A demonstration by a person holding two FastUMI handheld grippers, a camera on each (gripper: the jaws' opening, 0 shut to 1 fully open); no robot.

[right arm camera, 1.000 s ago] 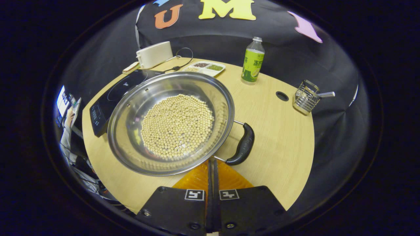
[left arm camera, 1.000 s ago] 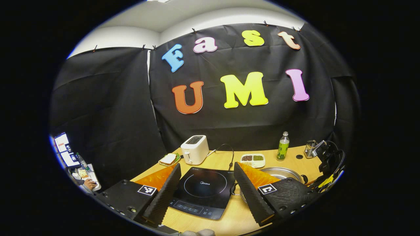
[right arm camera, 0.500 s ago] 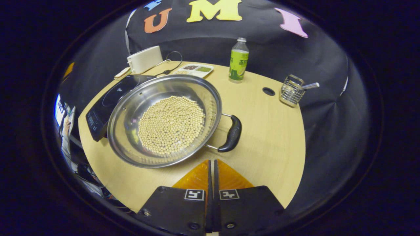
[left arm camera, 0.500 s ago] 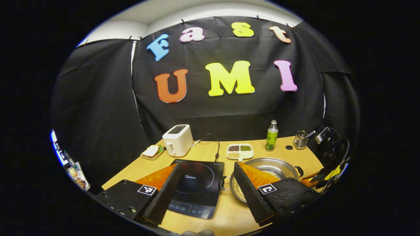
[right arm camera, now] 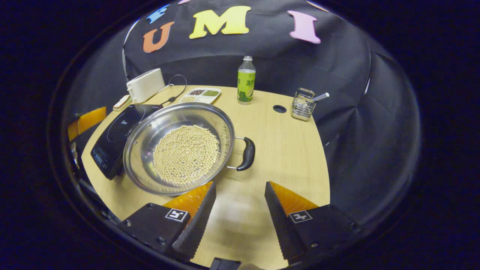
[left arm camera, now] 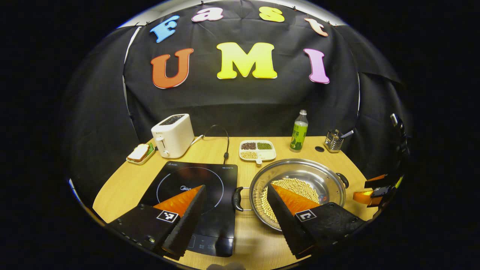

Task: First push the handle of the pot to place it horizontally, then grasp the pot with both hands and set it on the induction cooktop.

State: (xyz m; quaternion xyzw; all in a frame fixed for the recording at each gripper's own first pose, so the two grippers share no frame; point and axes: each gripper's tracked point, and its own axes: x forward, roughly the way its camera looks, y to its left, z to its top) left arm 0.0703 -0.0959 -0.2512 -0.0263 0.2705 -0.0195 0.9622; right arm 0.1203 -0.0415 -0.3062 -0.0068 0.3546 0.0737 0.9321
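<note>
I held both tongs released above the surface (right arm camera: 292,150), nothing in either. The pot (right arm camera: 180,150) sat on the surface just right of the cooktop (left arm camera: 195,187), its bottom covered with pale beans (right arm camera: 186,153). Its two black handles lay roughly across from me: the left handle (left arm camera: 237,198) next to the cooktop's edge, the right handle (right arm camera: 248,153) pointing out over bare wood. So I judged the turning done and the two-sided grasp in hand.

My left tongs (left arm camera: 236,217) straddled the gap between cooktop and pot, with the left handle just ahead between the fingers. My right tongs (right arm camera: 240,210) hung short of the right handle, a bit to its near side. To do it well, each pair had to close squarely around its handle's middle, both at once, then lift level so the beans stayed put, and set the pot inside the cooktop's ring (left arm camera: 189,183).
</note>
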